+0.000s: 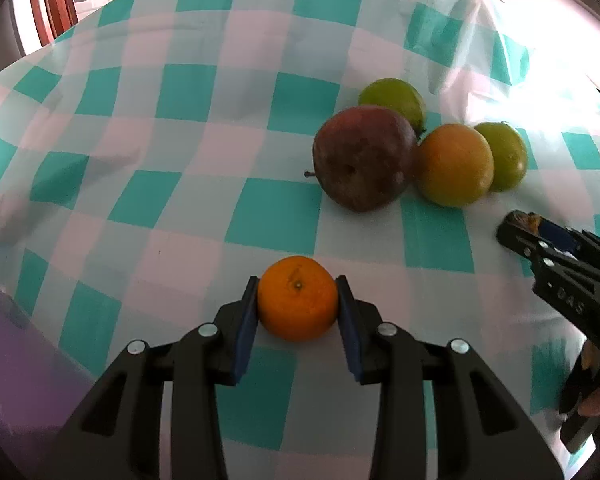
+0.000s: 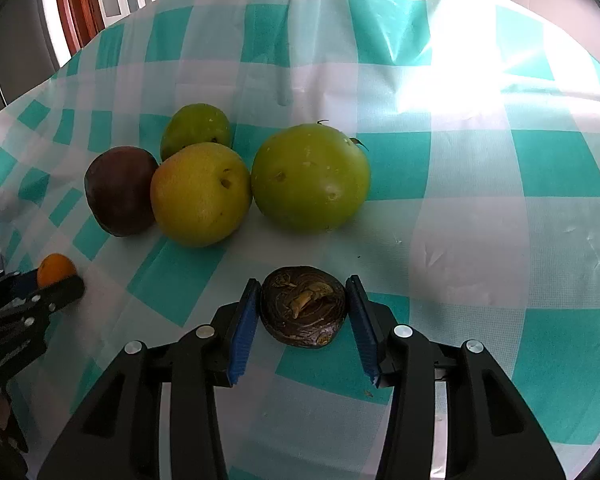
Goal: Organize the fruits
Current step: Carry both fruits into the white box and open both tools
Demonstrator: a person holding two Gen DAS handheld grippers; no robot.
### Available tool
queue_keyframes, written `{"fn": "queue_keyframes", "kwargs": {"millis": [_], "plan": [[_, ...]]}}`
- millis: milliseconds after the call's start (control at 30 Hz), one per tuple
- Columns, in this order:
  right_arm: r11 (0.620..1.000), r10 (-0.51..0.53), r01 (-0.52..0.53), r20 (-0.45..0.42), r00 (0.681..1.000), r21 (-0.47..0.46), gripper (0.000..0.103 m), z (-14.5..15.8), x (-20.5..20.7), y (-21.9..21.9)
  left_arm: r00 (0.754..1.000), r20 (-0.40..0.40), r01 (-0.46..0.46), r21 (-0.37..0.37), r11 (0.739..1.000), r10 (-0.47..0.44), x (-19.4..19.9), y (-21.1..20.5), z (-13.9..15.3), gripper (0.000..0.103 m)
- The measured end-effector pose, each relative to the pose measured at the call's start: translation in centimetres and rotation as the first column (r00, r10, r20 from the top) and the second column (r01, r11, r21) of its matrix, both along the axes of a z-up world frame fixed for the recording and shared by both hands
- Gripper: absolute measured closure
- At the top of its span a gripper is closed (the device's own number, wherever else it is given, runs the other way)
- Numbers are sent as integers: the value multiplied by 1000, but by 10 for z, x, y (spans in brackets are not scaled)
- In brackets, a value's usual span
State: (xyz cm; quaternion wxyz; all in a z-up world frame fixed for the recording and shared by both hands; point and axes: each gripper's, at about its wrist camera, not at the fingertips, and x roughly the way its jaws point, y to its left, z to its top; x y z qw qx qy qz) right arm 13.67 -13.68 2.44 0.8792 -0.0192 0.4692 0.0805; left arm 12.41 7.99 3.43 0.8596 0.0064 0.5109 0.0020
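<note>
Checked cloth (image 1: pixel 180 128) covers the surface. Fruit cluster sits mid-surface, touching: dark red apple (image 1: pixel 364 164), yellow-orange fruit (image 1: pixel 454 164), two green fruits (image 2: pixel 310 178) (image 2: pixel 196 128). Nothing blocks either gripper. Left gripper (image 1: pixel 298 304) is clamped on a small orange (image 1: pixel 298 298) near the cluster; right gripper (image 2: pixel 303 308) brackets a dark wrinkled fruit (image 2: pixel 303 312), left pad touching, right contact unclear. Only the right view shows that fruit fully.

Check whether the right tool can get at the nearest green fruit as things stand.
Probably not yet. The right tool has a dark brown fruit between its pads, so it is occupied. Otherwise the way looks free: bare cloth lies between it and the green fruit.
</note>
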Motion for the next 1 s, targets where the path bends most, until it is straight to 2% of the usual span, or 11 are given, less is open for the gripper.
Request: {"fn": "queue_keyframes", "kwargs": {"millis": [267, 533, 833, 1000], "plan": [[1000, 0, 0, 0, 1000, -2, 58, 0, 0, 1, 1000, -7, 25, -11, 1000, -25, -24, -6, 6, 65], [1000, 8, -8, -2, 1000, -24, 60, 1, -6, 5, 996, -5, 85, -12, 996, -85, -68, -16, 19, 65], [999, -13, 15, -26, 1000, 48, 60, 11, -71, 17, 992, -37, 123, -6, 992, -123, -129, -19, 30, 65], [998, 13, -10, -39, 999, 70, 60, 20, -115, 28, 985, -36, 168, 6, 986, -167, -151, -24, 42, 65]]}}
